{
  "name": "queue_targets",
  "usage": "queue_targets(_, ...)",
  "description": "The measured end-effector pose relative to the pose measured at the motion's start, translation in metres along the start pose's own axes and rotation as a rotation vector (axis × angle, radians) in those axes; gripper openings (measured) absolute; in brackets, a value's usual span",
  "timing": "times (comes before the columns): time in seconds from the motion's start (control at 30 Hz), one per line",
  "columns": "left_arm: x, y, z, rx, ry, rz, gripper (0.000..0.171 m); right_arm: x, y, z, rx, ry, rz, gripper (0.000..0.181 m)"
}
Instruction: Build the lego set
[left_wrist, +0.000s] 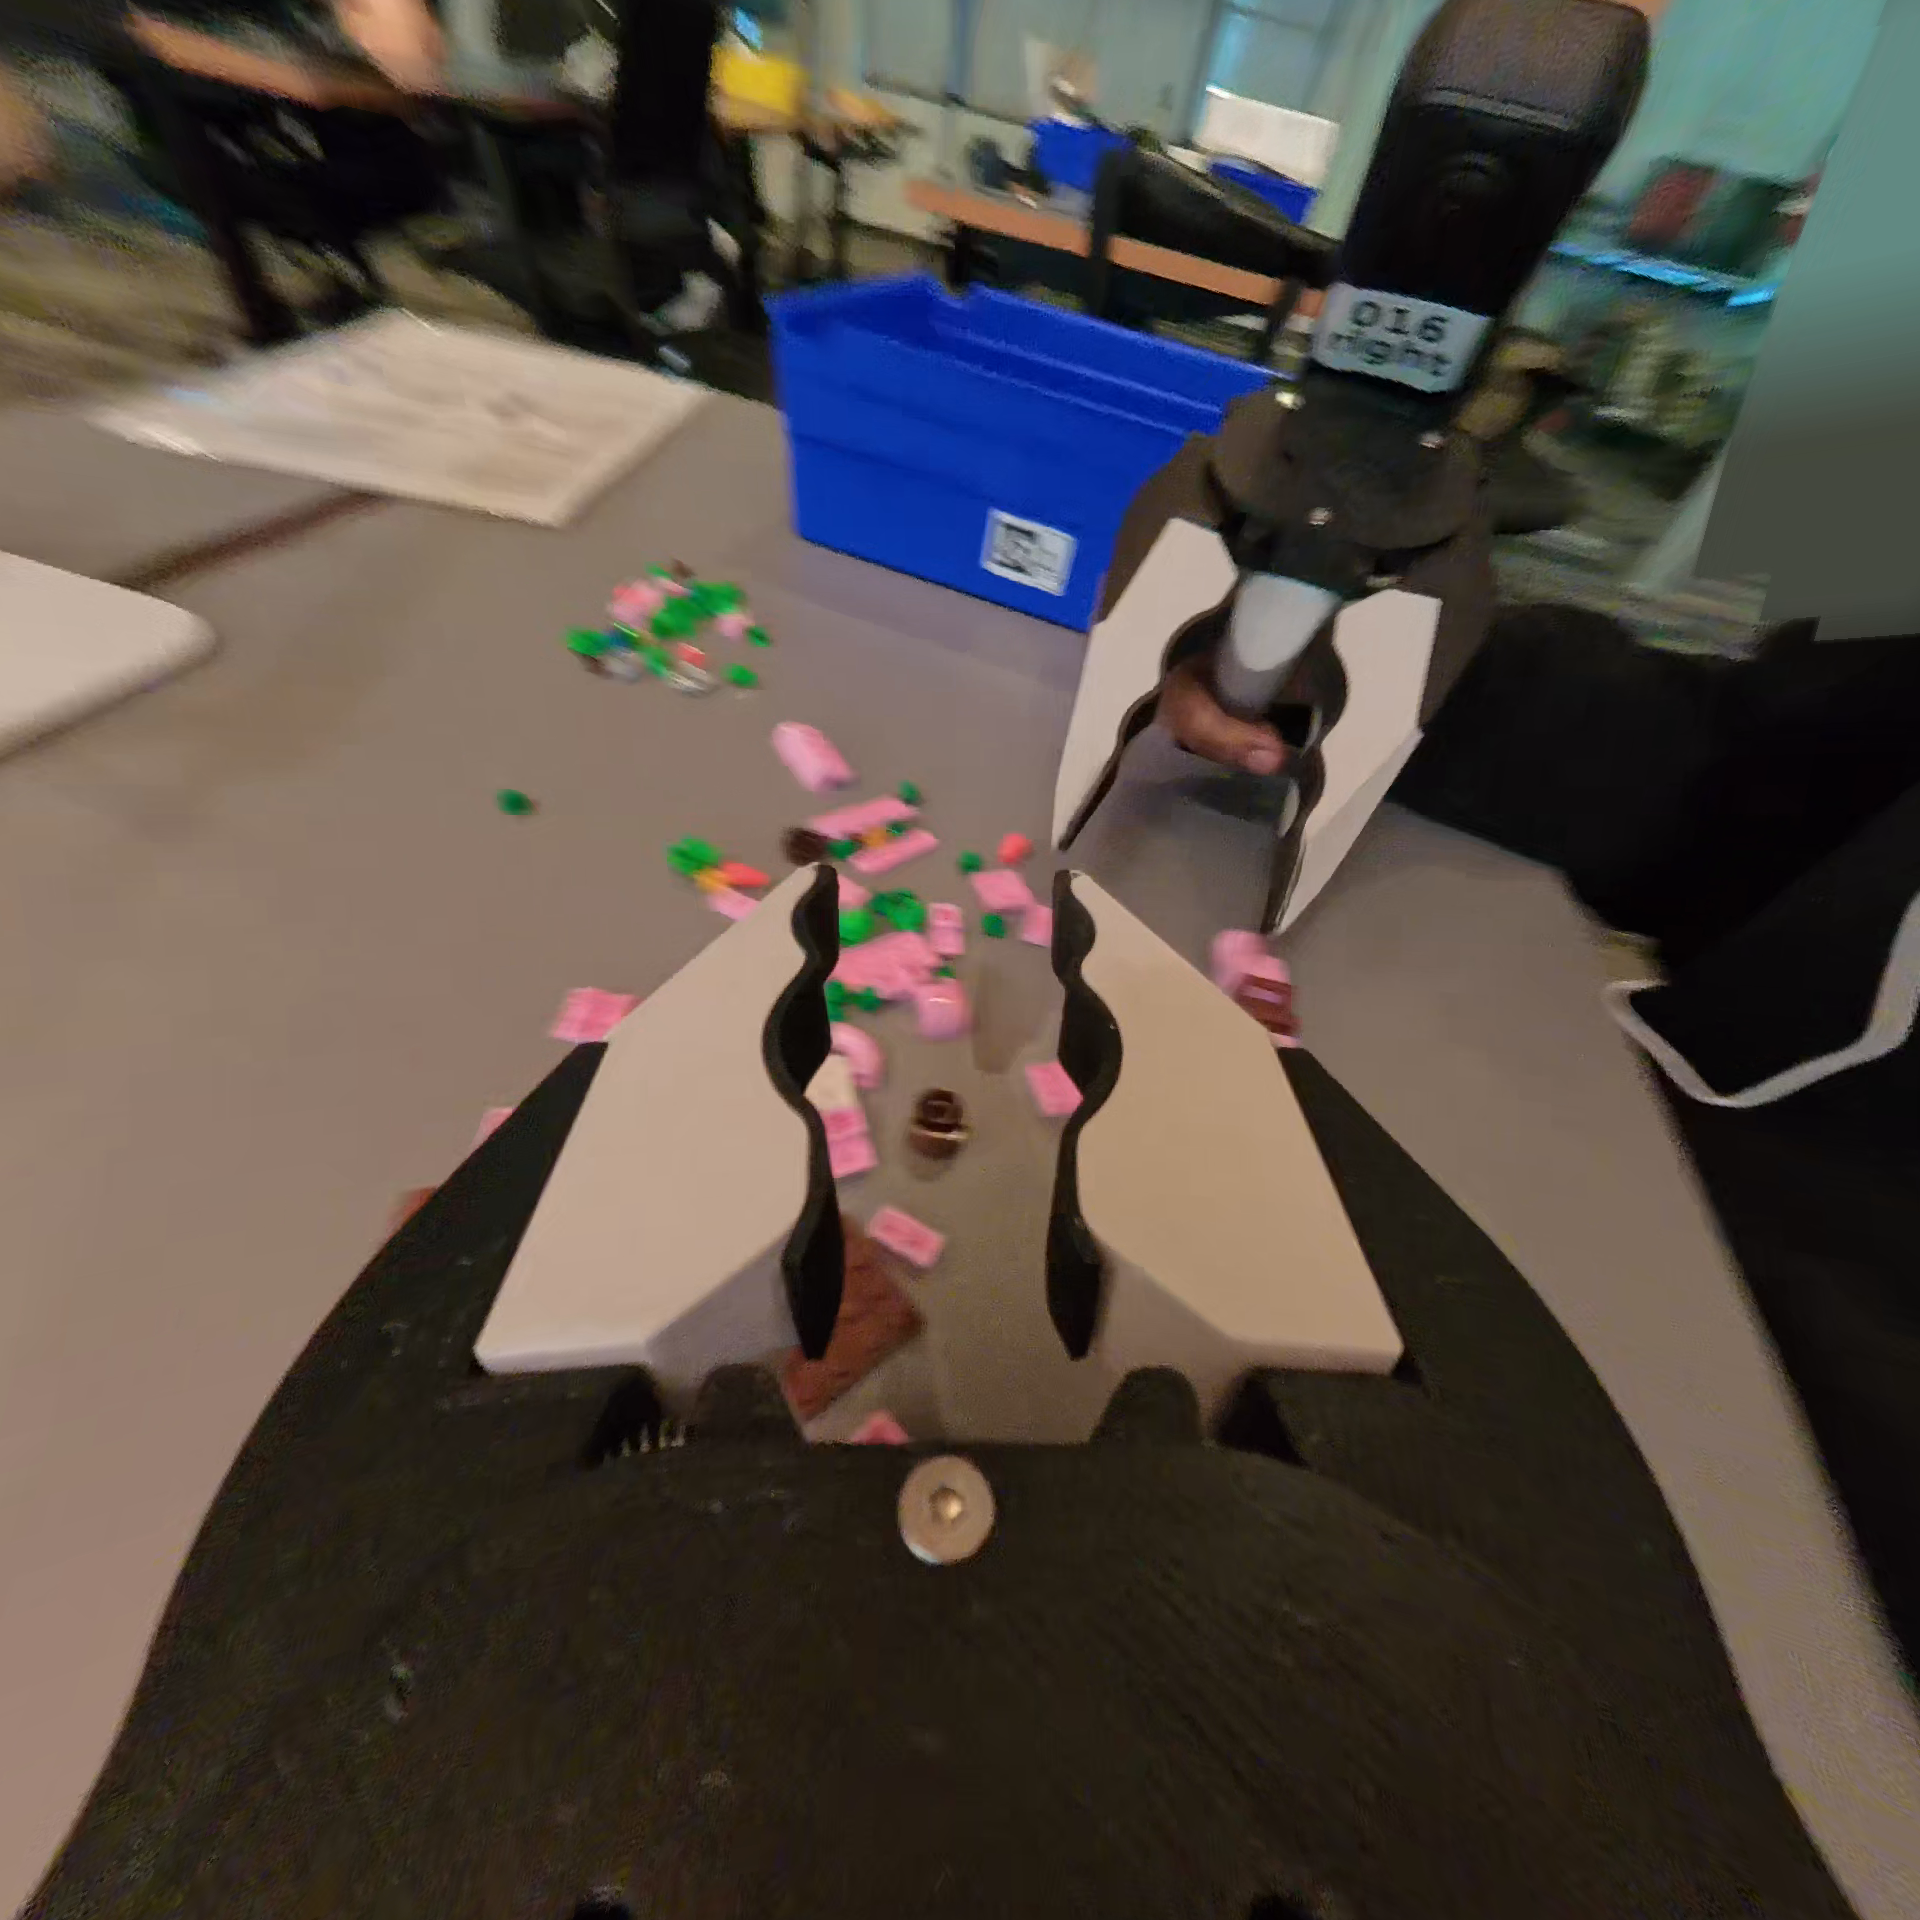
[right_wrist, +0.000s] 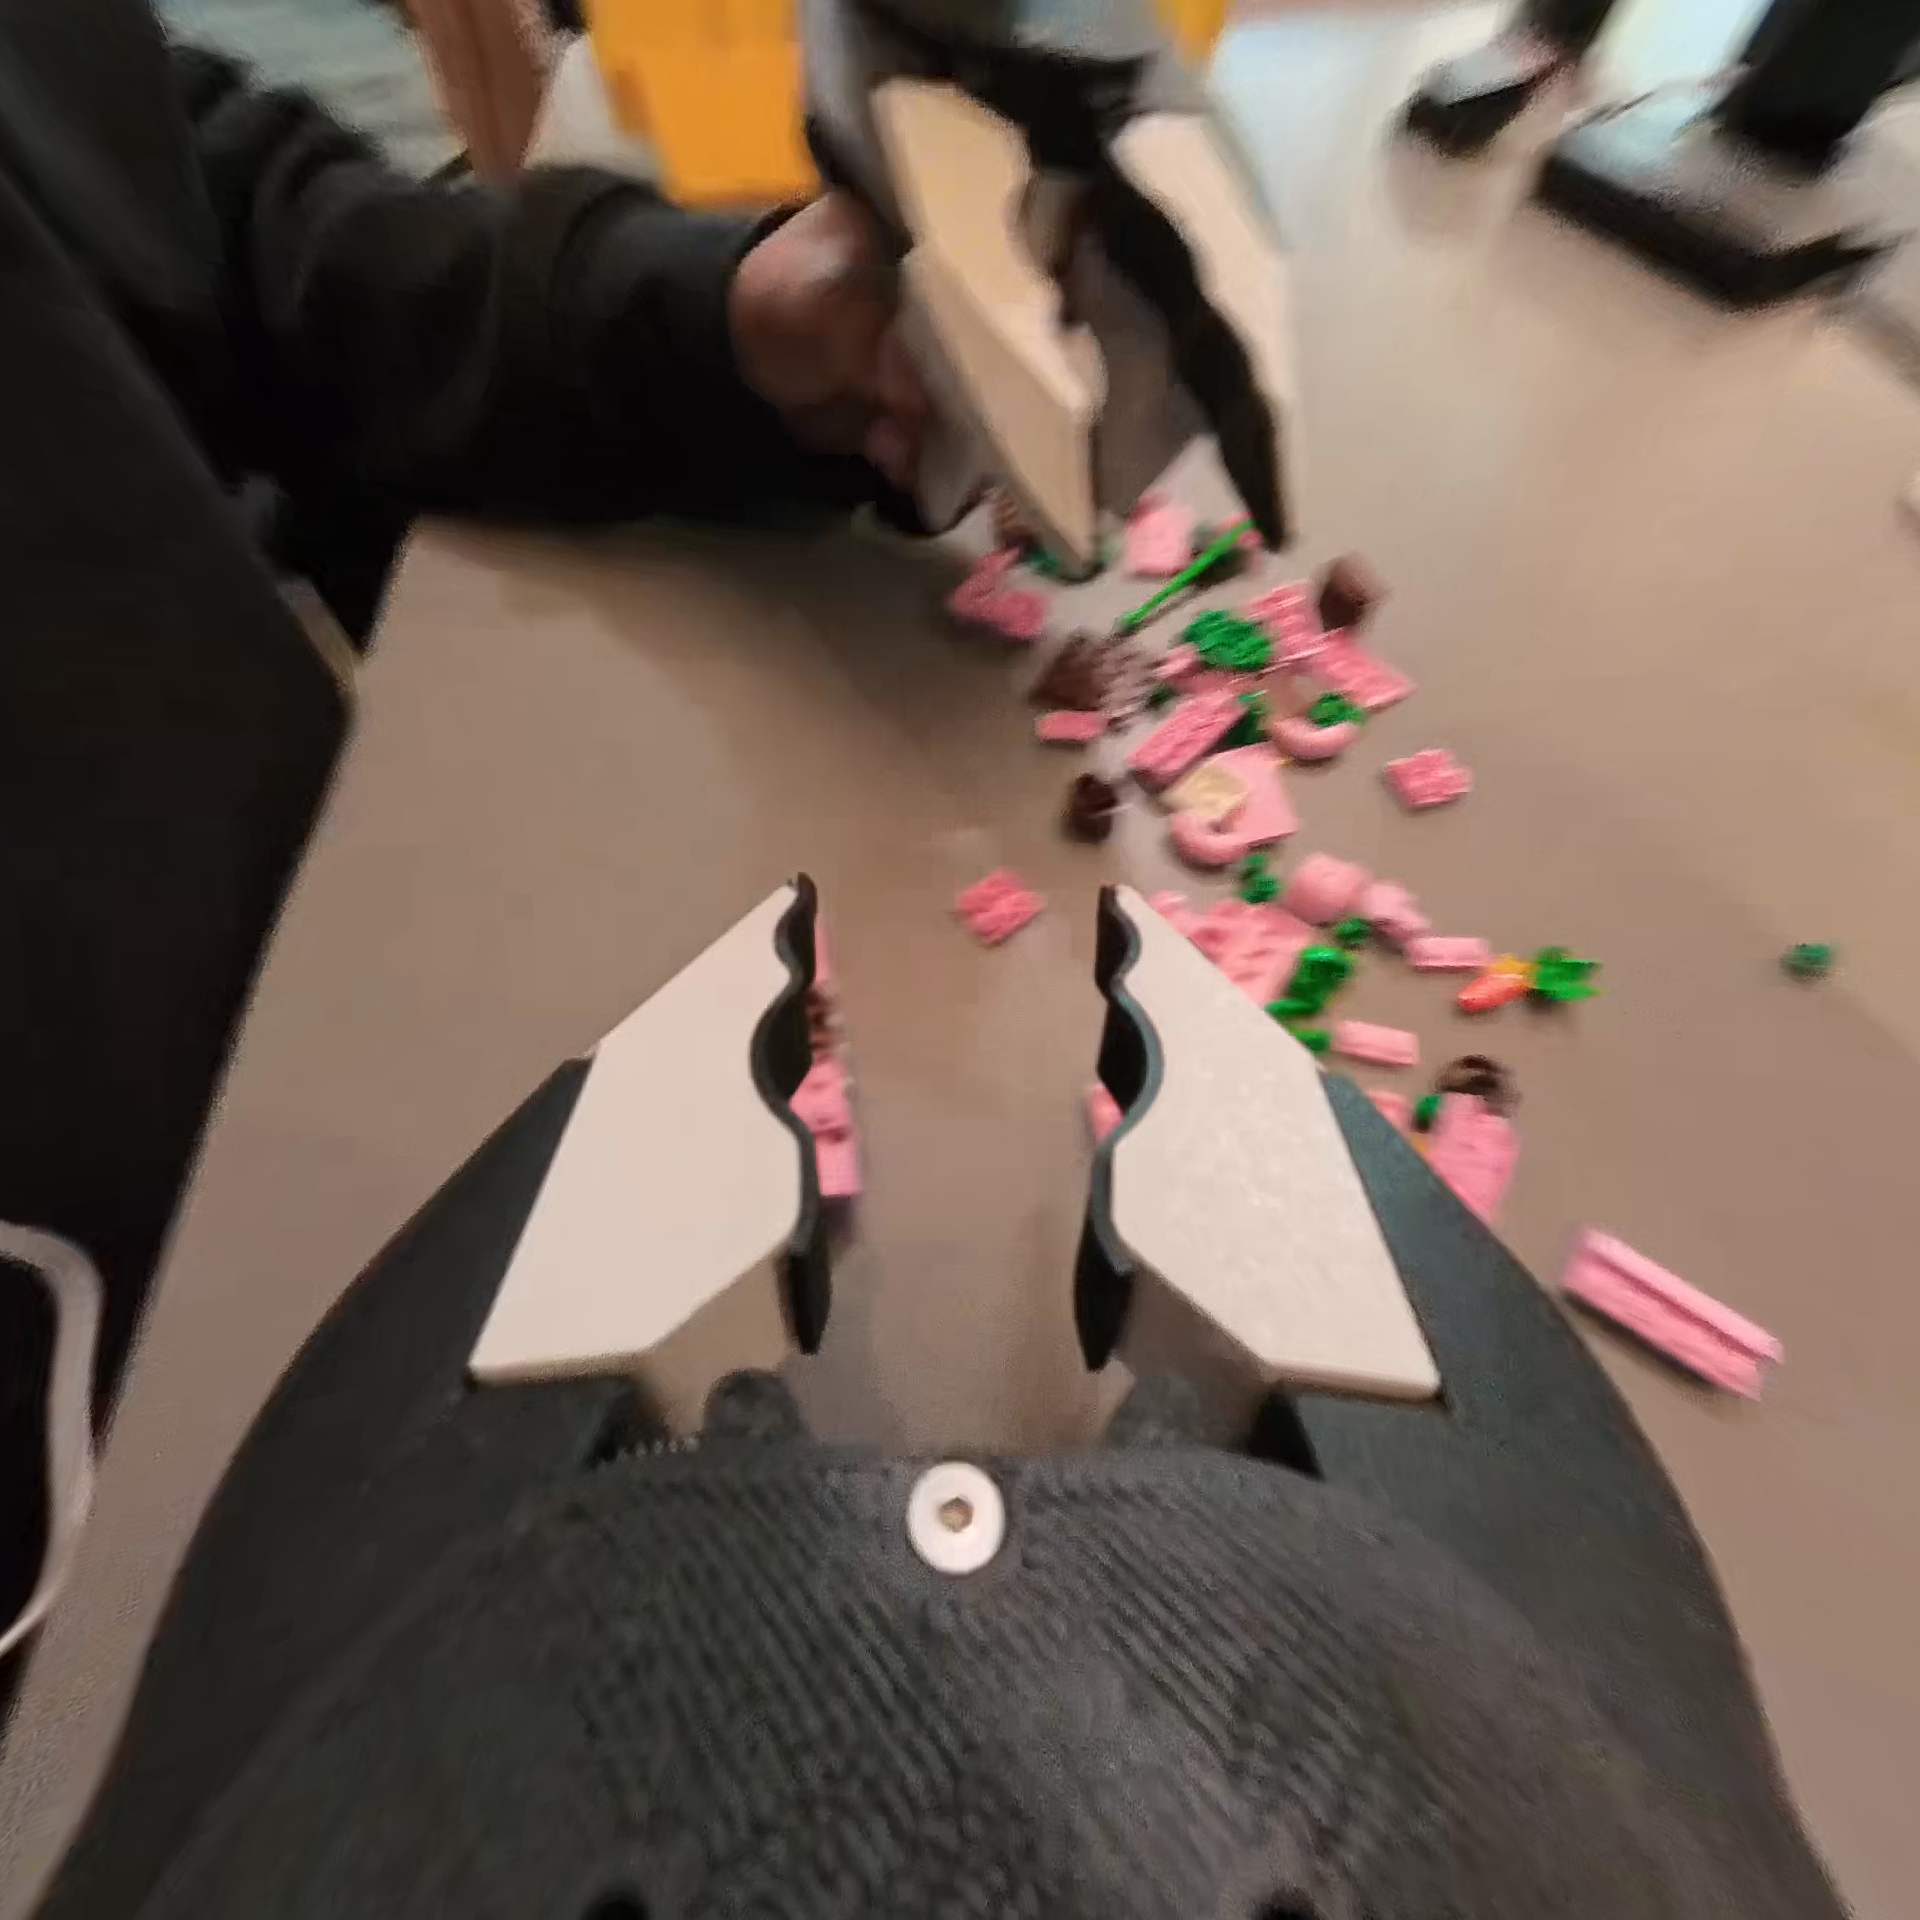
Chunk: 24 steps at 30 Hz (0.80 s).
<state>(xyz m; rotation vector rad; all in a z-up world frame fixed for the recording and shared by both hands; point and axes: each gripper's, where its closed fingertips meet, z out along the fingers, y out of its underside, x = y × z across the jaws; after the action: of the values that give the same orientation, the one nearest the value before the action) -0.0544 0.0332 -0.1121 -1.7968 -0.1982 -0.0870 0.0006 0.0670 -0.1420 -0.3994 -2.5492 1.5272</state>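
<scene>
left gripper (left_wrist: 945, 883): fingers spread, empty | right gripper (right_wrist: 956, 894): fingers spread, empty | we see lego pieces (left_wrist: 894, 956) strewn mid-worktop (left_wrist: 260, 935), bare toward 9 o'clock | blue bin (left_wrist: 977, 436) at 12

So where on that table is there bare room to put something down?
Bare grey table lies left of the brick scatter, between it and the white sheet. Another free strip runs between the dark sleeve and the bricks. It is crowded around both hand-held grippers and near the blue bin.
</scene>
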Motion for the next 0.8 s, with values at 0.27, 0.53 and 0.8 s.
queue_targets(0.27,-0.08,-0.044,-0.059,0.168,-0.556,0.149,0.058,0.092,-0.036,-0.03,0.217,0.539,-0.062,0.076)
queue_targets(0.53,-0.171,-0.144,-0.043,0.11,-0.712,0.061,0.065,0.203,-0.172,-0.055,0.514,0.883,-0.321,0.065)
queue_targets(0.8,-0.263,-0.191,-0.023,0.145,-0.969,0.052,0.044,0.354,-0.163,-0.031,0.41,0.979,0.015,0.093)
